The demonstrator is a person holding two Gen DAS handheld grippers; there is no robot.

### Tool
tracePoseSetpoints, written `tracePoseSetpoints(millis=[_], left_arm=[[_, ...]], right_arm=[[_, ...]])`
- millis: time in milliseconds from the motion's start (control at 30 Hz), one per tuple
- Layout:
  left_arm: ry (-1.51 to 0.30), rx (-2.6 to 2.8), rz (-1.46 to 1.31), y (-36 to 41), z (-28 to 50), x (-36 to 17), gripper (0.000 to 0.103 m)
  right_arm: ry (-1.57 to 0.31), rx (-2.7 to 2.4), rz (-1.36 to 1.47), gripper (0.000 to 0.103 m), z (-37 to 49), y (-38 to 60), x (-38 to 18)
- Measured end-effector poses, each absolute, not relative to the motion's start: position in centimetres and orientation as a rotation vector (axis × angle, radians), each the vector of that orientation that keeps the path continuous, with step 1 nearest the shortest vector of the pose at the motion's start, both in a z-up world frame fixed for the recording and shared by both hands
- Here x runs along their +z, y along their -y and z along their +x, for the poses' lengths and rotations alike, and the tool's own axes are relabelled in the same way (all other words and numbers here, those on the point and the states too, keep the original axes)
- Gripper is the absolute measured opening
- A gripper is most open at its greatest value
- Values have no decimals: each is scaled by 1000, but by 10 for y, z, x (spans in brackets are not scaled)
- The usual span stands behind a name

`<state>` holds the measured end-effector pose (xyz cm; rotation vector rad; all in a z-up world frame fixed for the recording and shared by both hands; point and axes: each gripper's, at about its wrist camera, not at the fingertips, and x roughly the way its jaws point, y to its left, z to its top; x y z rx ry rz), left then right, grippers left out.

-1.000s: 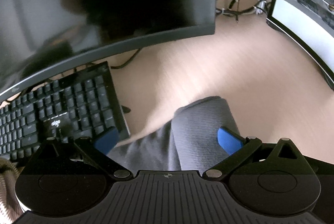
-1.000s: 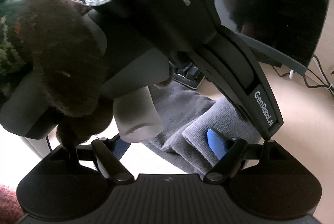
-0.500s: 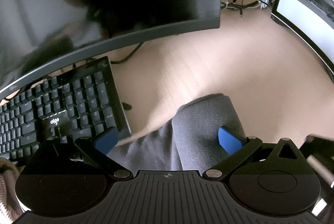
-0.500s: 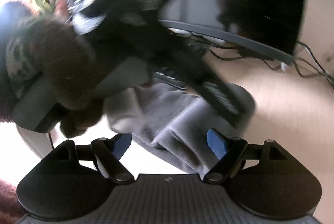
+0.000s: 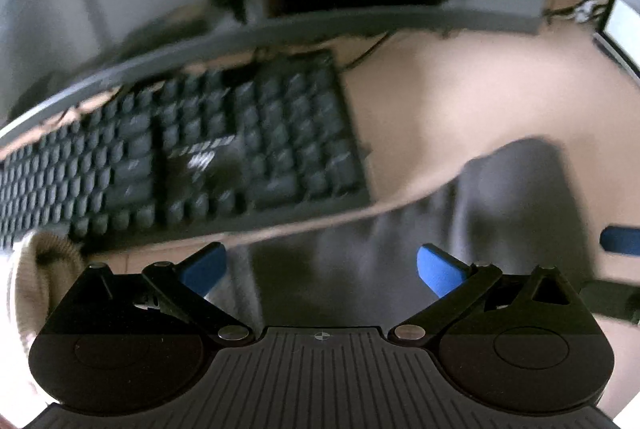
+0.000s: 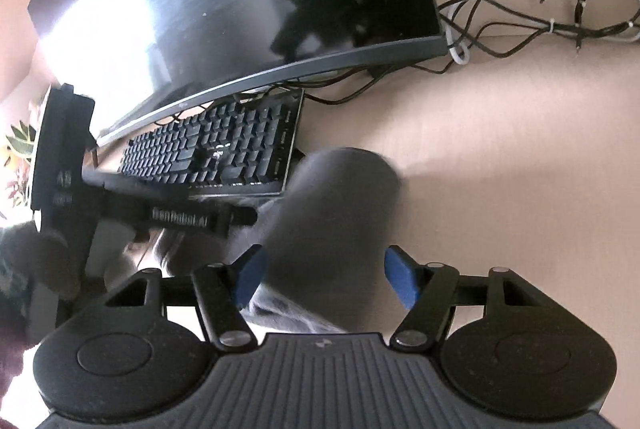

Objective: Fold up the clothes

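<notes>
Mid-fold: the grey garment point(image 6: 332, 213) lay on the table point(image 6: 500, 169) just off the keyboard's point(image 6: 216, 157) end. The right tongs point(image 6: 322, 275) were closing around its raised fold; the left tongs point(image 5: 320, 265) gaped wide above blurred cloth, seemingly untouched. Next: pinch firmly and carry the fold over.

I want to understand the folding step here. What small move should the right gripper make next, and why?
Probably finish closing on the grey garment. The right gripper has its jaws on either side of a raised fold of that cloth and they are closing, but the blue pads do not yet seem to press it. The left gripper hovers open over the same garment.
</notes>
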<state>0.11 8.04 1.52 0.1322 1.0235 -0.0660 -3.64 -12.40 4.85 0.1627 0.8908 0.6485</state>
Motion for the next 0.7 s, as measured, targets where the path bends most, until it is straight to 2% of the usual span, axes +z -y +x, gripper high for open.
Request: tracePoseSetpoints(millis=[267,400,700], left_arm=[[-1008,-100,28,-92,-6,28,103],[-992,-137,10,-84,-6,37,103],[-949,-204,93,-38,3,54,103]], right_arm=[[-827,653,-92,65,-51,76,48],[-815,683,-131,62,-57,69,51],[-799,728,-204,62,-65,66,52]])
